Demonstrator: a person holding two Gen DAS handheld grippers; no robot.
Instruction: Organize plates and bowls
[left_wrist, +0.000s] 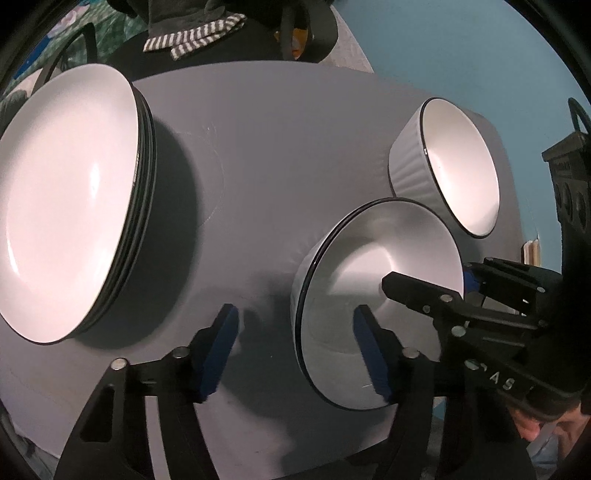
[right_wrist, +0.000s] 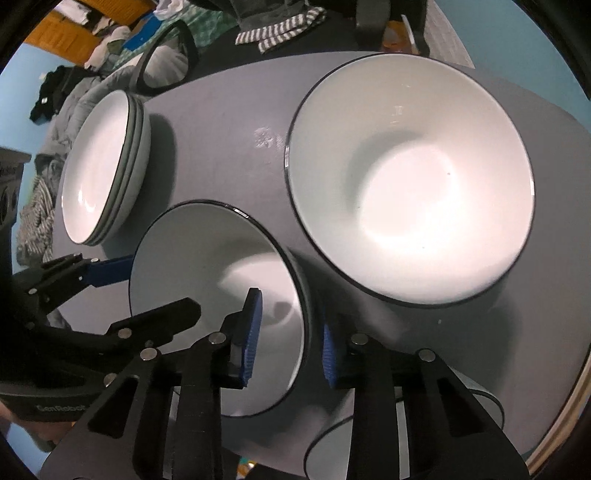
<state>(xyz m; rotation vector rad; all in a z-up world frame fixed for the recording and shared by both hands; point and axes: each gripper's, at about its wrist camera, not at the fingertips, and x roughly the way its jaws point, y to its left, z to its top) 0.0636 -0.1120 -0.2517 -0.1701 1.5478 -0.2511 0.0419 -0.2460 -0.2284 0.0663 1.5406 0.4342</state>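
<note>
While right gripper (right_wrist: 288, 343) straddles its rim, bowl (right_wrist: 221, 306) mouth-up.
</note>
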